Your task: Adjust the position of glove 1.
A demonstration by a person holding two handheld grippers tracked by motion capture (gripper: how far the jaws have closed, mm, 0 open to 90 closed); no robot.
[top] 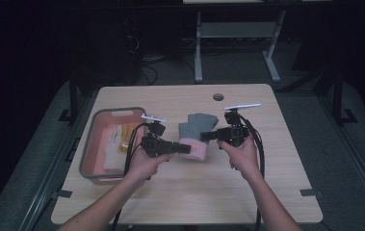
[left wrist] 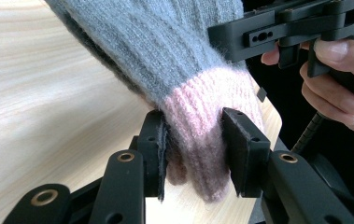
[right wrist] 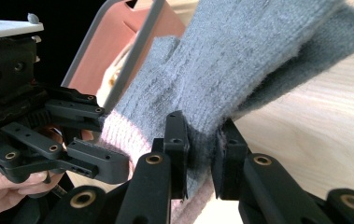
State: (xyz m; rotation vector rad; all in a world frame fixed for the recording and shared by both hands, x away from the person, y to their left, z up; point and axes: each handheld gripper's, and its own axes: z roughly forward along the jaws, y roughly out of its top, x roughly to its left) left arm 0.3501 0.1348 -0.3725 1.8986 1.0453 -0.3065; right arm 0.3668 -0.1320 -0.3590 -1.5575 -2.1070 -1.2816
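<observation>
A grey knitted glove [top: 197, 126] with a pink cuff [top: 194, 148] hangs between both hands above the middle of the wooden table [top: 247, 192]. My left gripper [top: 186, 148] is shut on the pink cuff [left wrist: 202, 135], its pads pressing the wool from both sides. Gripping the grey part [right wrist: 202, 154] of the same glove [right wrist: 240, 65] is my right gripper [top: 205, 136], jaws shut on the fabric. The glove [left wrist: 156, 42] is lifted off the table at the near end. In the right gripper view the left gripper [right wrist: 100, 161] sits close at the left.
A grey-rimmed tray [top: 89, 144] with a pink inside stands at the table's left and holds pale items [top: 117, 139]. A round cable hole [top: 218, 96] lies near the far edge. Desk legs [top: 198, 48] stand on the floor beyond.
</observation>
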